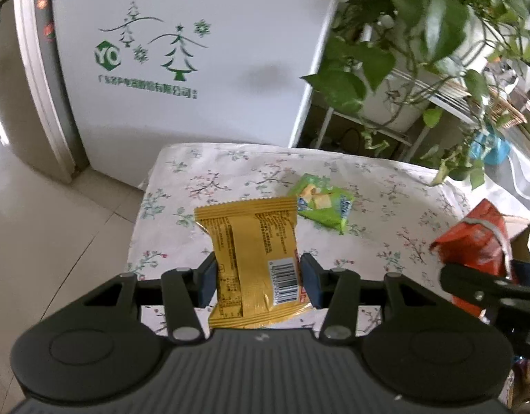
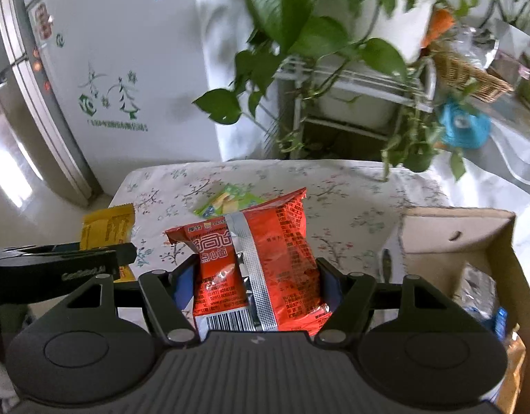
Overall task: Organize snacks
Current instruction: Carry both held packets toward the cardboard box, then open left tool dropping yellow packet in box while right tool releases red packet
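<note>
The yellow snack packet sat pinched upright in the left gripper, clear of the floral tablecloth, probably so it could go straight into the cardboard box on the right. The right gripper was clamped on the red noodle bag the same way. A green packet was lying on the cloth. Both grippers angled downward, side by side.

Two handheld grippers, both matte black plastic. The left gripper has a wide ribbed body, two round raised discs at its sides, angled linkage bars with silver pivot pins, and dark blue pads lining its fingers. The right gripper looks the same. Seen from the right wrist camera, the left one carries small pale lettering, too blurred to read.
</note>
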A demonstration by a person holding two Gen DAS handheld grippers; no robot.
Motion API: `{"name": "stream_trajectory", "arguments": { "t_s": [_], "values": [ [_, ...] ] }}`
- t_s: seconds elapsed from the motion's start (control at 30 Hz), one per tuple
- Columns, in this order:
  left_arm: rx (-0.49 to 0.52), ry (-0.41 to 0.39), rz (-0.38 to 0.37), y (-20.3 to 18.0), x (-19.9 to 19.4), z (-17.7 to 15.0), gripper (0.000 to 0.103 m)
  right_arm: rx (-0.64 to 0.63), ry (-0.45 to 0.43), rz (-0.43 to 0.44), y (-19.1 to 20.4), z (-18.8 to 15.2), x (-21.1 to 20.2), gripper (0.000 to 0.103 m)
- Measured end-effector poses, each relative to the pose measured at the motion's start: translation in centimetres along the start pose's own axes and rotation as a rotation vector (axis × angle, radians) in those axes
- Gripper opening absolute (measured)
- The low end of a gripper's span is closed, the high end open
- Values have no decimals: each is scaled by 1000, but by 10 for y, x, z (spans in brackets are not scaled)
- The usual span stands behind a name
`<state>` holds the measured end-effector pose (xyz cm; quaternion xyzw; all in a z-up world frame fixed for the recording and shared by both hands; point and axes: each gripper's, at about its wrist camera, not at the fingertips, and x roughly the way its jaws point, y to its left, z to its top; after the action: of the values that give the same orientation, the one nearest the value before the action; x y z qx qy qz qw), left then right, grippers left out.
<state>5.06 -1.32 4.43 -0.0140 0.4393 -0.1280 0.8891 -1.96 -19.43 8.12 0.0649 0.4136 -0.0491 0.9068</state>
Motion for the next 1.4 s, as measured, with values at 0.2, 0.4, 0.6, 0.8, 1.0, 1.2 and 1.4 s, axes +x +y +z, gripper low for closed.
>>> {"name": "stream_trajectory", "arguments": {
  "t_s": [0.2,0.4,0.6,0.8,1.0,1.2,1.4],
  "values": [
    [42,-14,-23,-19,-2,-4,49,21,-30,-11,-19,1,-14,76],
    [81,-26,-52,-39,-4,-8,49,91,-68,-30,-47,5,-24,76],
    [157,-88,-132,-67,-16,-10,49,175,-109,-63,-82,5,-42,76],
    [221,-120,-249,-100,-25,-17,49,272,-157,-111,-119,1,-60,76],
    [294,-116,-372,-139,-34,-32,49,352,-171,-155,-150,-7,-71,76],
    [342,-105,-512,-172,-45,-50,49,404,-176,-181,-175,-13,-79,76],
    [390,-58,-583,-199,-45,-74,49,455,-174,-208,-191,-19,-83,76]
  ]
}}
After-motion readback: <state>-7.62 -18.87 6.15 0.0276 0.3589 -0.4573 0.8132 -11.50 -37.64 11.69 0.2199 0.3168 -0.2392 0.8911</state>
